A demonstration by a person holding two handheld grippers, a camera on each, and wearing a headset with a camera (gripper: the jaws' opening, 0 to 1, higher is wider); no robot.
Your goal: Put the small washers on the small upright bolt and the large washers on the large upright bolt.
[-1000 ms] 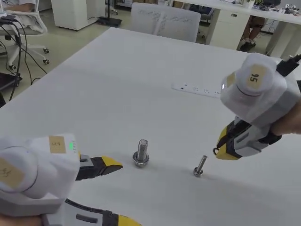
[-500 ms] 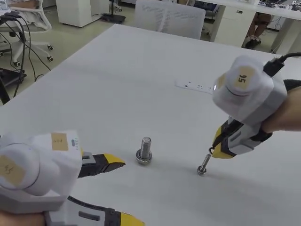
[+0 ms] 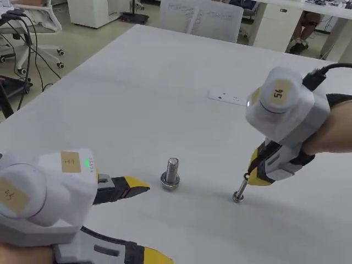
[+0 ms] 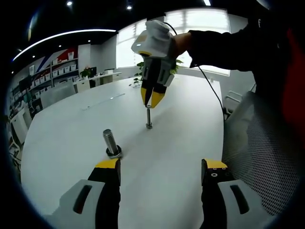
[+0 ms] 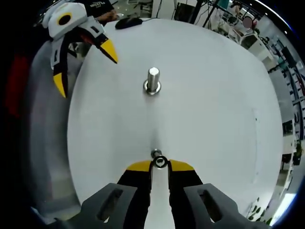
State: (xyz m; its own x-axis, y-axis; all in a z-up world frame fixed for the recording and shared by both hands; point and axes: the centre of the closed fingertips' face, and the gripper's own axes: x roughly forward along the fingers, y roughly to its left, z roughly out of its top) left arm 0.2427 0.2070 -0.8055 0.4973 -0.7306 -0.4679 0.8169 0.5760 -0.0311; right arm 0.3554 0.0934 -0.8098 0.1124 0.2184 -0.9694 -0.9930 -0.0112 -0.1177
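Tabletop (image 3: pixel 165 93): right tool (image 5: pixel 159 166) holds washer (image 5: pixel 160 162) over small bolt (image 3: pixel 240 190).

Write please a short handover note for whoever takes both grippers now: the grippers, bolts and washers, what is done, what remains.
Left gripper: open, holds nothing, low beside the large bolt.
Right gripper: shut on a small washer, at the top of the small bolt.
Both bolts stand apart on the white table.
Done: the large bolt has a ring at its base, probably a washer; how many, I cannot tell.
Left: lower the small washer onto its bolt, then open.
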